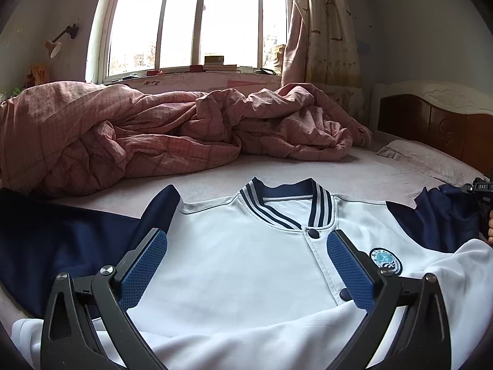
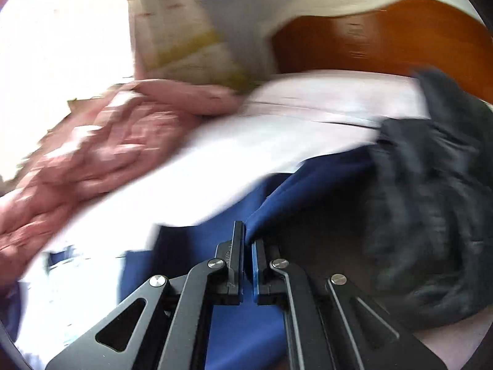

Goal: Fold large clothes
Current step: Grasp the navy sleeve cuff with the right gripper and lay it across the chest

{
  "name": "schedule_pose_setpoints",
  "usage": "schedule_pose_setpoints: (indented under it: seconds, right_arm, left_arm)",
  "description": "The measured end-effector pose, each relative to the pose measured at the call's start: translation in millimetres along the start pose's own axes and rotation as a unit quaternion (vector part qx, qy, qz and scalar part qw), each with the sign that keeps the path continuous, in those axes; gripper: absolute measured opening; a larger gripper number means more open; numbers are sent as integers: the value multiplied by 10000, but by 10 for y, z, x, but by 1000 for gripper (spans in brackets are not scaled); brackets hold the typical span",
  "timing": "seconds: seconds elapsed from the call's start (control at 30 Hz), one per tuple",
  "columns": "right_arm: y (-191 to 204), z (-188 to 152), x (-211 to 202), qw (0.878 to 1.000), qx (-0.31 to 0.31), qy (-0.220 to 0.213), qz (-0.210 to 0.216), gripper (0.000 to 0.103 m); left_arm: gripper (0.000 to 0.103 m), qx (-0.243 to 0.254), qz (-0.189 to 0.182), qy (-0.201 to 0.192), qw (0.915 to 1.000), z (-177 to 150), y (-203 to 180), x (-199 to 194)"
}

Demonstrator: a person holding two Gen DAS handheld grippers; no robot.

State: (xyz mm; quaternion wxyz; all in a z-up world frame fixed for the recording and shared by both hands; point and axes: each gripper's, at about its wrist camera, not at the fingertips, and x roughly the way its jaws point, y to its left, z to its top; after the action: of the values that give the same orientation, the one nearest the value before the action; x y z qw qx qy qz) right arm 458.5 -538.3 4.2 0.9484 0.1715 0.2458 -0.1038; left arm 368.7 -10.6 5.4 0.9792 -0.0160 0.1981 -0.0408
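Jacket (image 1: 246, 262) flat on bed (image 1: 354, 169), collar toward window. Left gripper (image 1: 246, 265) wide apart, hovering over white chest. Right gripper (image 2: 248, 246) pinched tight on blue sleeve (image 2: 308, 191); view blurred.

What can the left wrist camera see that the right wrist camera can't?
Only the left wrist view shows the jacket's white front with its striped collar and round badge, plus the window. The left gripper is open above the jacket.

Only the right wrist view, which is blurry, shows the right gripper shut on the navy sleeve, and a dark padded garment beside it.

Both show the pink quilt, the curtain, the wooden headboard and the bed sheet.
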Motion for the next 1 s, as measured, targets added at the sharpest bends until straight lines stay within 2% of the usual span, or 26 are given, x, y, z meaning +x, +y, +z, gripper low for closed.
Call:
schedule_pose_setpoints:
  seconds: [0.1,0.17,0.27,0.37,0.4,0.5,0.6,0.63,0.67,0.73,0.8,0.9,1.0]
  right_arm:
    - [413,-19,-224,9969,-523,-52,588,4]
    - [696,-59,-349,9893,-863,37,1172,4]
    - [1138,-205,-456,9736,-1399,557,1715,4]
    - [1390,-464,-342,9525,-1507,1557,2139,4]
    - [1406,-526,-280,9487,-1476,1774,2163,4]
    - [1439,-673,-207,9459,-1692,2013,1901,10]
    - [1394,-661,-245,9589,-1459,1775,1665,41]
    - [1326,-608,-293,9655,-1243,1622,1611,64]
    - [1235,-545,-340,9725,-984,1431,1551,74]
    - [1010,-382,-346,9845,-384,1092,1320,74]
    - [789,-220,-300,9891,277,1041,1007,74]
    - [494,-55,-53,9828,1122,1391,470,74]
    - [273,13,346,9759,1210,1771,-393,74]
  left_arm:
    - [103,39,21,-44,10000,-1,-12,-15]
    - [103,60,28,-66,10000,-4,-21,-27]
    - [103,71,32,-60,10000,-4,-27,-27]
    - [103,53,31,-59,10000,-7,-26,-25]
    - [103,42,35,-55,10000,-9,-25,-20]
    - [103,27,28,-53,10000,-14,-18,-21]
    - [103,37,27,-49,10000,-13,-14,-20]
    - [103,45,27,-49,10000,-14,-15,-21]
    - [103,47,28,-51,10000,-17,-14,-23]
    - [103,44,8,-50,10000,-15,-12,-21]
    - [103,46,13,-44,10000,-14,-14,-19]
    - [103,22,8,-17,10000,-14,-6,-10]
    - [103,-46,11,27,10000,-16,23,9]
